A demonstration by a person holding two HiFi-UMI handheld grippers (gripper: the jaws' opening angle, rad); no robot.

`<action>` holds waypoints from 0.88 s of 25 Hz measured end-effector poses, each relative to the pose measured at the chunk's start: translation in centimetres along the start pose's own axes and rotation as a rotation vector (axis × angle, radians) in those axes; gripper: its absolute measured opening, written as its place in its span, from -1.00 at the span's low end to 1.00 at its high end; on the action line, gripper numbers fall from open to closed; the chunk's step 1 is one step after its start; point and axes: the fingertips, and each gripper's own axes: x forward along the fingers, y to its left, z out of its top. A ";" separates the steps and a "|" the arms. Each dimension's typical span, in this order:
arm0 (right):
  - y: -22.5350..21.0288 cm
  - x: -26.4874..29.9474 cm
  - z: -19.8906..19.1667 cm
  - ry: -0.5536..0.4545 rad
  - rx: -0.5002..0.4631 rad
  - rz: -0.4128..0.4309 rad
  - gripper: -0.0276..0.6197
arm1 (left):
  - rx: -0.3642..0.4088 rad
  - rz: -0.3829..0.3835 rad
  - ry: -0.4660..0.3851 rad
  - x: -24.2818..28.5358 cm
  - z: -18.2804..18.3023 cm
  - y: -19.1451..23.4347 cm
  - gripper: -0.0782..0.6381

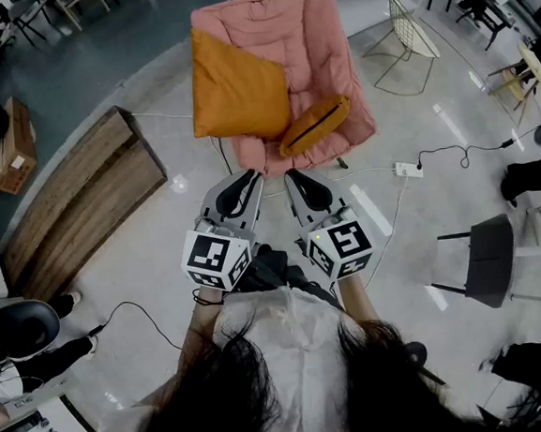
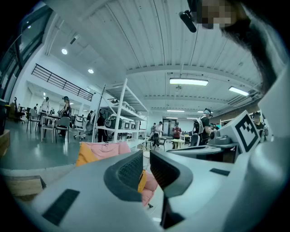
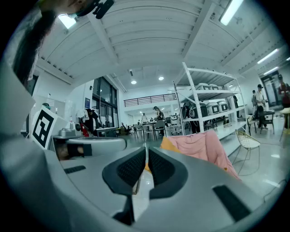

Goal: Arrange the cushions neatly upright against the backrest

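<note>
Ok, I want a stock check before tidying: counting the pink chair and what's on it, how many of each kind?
Orange cushions: 2 (large orange cushion, small orange cushion)
Pink chair: 1
Total: 3

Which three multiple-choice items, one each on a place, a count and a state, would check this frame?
1. Where is the smaller orange cushion? A on the floor; B on the pink chair; C on the wooden platform.
2. How many orange cushions are on the chair? A one; B two; C four.
3. How are the left gripper and right gripper? A shut, empty; B shut on a cushion; C wide open.
Answers: B, it lies near the seat's front edge. B, the larger cushion sits further back. A, both pairs of jaws meet with nothing between, short of the chair.
</note>
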 end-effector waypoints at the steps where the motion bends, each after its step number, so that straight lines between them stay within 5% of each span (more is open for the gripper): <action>1: -0.1 0.1 0.0 0.000 0.000 0.000 -0.80 | 0.000 -0.002 0.001 0.1 0.0 0.0 -0.62; 22: -2.4 4.7 -0.4 0.021 0.002 -0.033 -0.80 | 0.020 0.001 0.073 3.3 -1.5 4.8 -0.62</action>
